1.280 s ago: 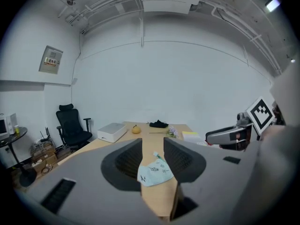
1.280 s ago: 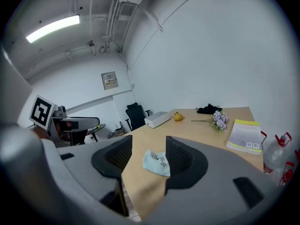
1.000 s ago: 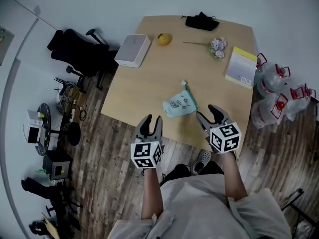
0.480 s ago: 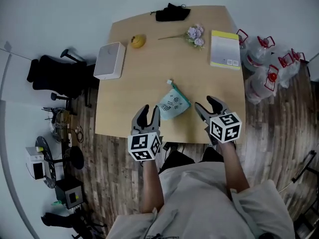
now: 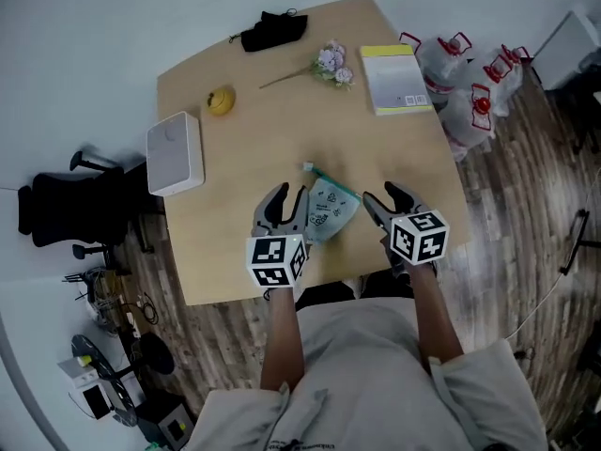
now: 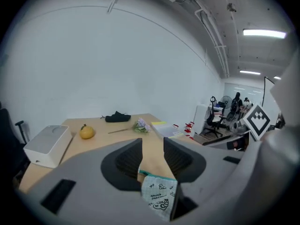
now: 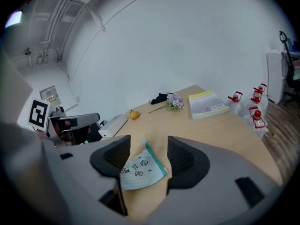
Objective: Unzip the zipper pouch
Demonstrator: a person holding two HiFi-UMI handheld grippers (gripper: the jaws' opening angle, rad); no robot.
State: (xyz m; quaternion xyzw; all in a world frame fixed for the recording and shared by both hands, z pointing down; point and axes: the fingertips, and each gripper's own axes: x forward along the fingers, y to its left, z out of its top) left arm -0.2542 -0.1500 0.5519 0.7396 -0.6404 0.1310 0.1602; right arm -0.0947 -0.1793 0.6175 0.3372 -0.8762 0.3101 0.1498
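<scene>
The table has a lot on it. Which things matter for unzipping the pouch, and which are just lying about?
Part of the job: zipper pouch; left gripper and right gripper, both open, one on each side of it.

Just lying about: white box; yellow fruit; black cloth; flower sprig; booklet.

No text is legible. The zipper pouch (image 5: pixel 331 209) between the left hand-held gripper (image 5: pixel 290 194) and the right hand-held gripper (image 5: pixel 379 195) carries dark print too small to read. The label on the book (image 5: pixel 395 80) beyond them is equally unreadable.
</scene>
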